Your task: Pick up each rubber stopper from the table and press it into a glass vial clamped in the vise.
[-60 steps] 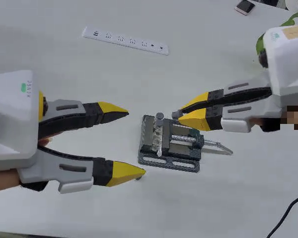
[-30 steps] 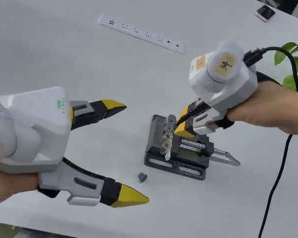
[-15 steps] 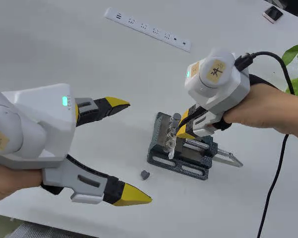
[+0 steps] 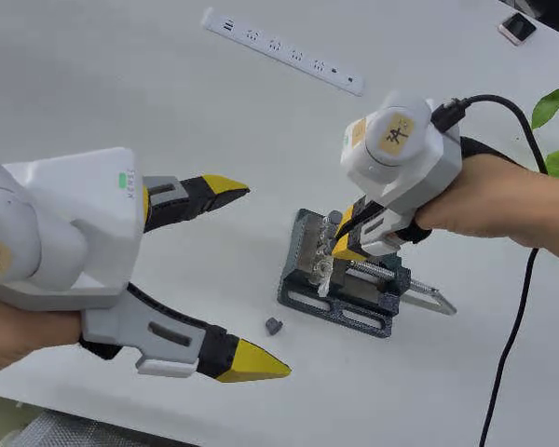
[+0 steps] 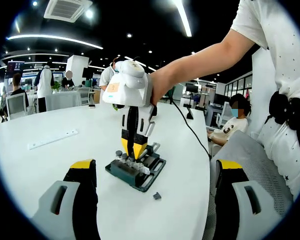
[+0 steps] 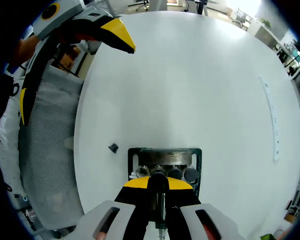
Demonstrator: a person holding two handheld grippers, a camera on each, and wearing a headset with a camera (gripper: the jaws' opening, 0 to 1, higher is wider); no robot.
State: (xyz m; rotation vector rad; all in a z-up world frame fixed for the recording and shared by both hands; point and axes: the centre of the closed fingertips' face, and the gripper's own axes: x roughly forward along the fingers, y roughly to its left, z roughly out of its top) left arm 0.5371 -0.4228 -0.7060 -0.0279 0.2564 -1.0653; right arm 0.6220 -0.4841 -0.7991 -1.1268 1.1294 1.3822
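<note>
Progress: dark caps are seen on several glass vials [image 4: 315, 267] clamped in the vise [image 4: 303, 300]; the number fully seated cannot be told.
Remaining: one rubber stopper [image 4: 273, 325] is left loose on the bench [image 4: 121, 84], just beside the vise, toward lower left of the head view.
Right claw [image 4: 340, 244]: pointed steeply down onto the vial row, jaws pressed together; anything pinched between them cannot be made out.
Left claw [image 4: 268, 280]: held at frame left, jaws spread wide, nothing gripped, near the loose stopper.
Stage: judged late, with one stopper outstanding.
</note>
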